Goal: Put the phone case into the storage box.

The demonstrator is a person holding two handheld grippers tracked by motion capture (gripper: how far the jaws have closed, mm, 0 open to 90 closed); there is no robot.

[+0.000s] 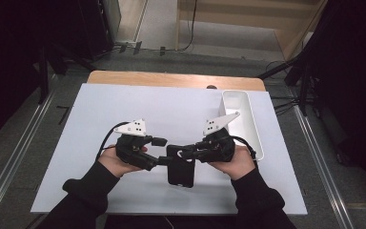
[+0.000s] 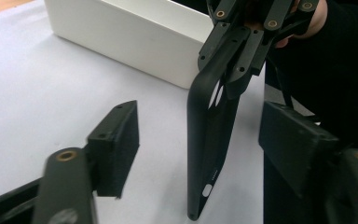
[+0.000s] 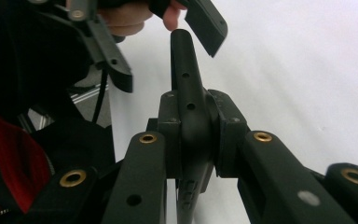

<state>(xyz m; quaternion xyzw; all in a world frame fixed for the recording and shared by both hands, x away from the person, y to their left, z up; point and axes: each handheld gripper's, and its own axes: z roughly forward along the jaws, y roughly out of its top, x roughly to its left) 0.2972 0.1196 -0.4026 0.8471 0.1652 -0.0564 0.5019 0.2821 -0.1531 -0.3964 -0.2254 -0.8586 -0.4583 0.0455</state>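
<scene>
Right hand-held gripper [image 3: 193,135] clamps phone case [image 2: 209,140].

White table [image 1: 124,105], 1 white tray [image 1: 248,125].

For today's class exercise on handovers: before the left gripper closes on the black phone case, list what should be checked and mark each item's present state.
1. Right gripper clamped on the phone case: ok, jaws pressed on both sides of its edge.
2. Case between the left gripper jaws: ok.
3. Left jaws touching the case: not ok, gaps on both sides.
4. Case lifted off the white table: cannot tell.
5. White bin away from both grippers: ok.
</scene>
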